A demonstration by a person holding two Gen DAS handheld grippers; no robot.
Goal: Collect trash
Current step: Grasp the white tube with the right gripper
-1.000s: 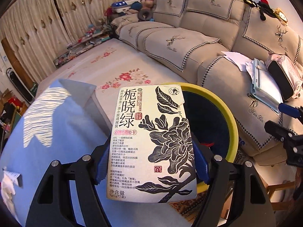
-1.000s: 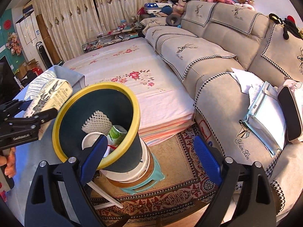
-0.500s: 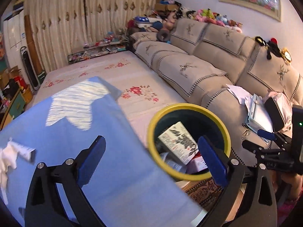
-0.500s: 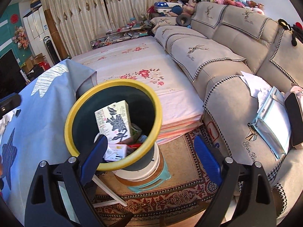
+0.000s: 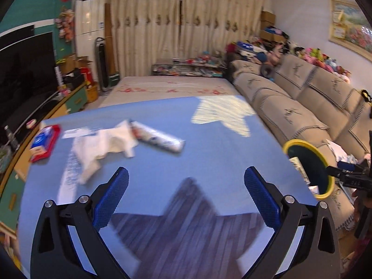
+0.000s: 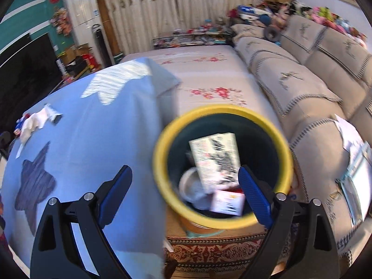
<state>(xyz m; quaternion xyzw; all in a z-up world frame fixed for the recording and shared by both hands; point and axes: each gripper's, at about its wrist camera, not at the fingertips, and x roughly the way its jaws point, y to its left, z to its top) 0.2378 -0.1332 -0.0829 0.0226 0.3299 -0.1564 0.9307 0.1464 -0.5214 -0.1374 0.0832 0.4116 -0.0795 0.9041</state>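
Observation:
My left gripper (image 5: 186, 186) is open and empty above the blue tablecloth (image 5: 162, 144). Ahead of it lie crumpled white tissues (image 5: 104, 141), a silver wrapper tube (image 5: 160, 138) and a red and blue packet (image 5: 44, 143). The yellow-rimmed dark bin (image 5: 309, 160) stands off the table's right edge. My right gripper (image 6: 183, 190) is open and empty just above the bin (image 6: 223, 116). Inside the bin lies the white tea box with black flowers (image 6: 216, 158), with a white cup (image 6: 193, 183) and a small white carton (image 6: 227, 202).
A beige sofa (image 5: 302, 97) runs along the right with papers and a bag on it. A floral bed cover (image 6: 209, 74) lies beyond the table. A patterned rug (image 6: 220, 253) lies under the bin. A TV and cabinet (image 5: 28, 69) stand at left.
My left gripper let the tea box drop into the bin, then swung left over the table toward the tissues. My right gripper moved closer over the bin.

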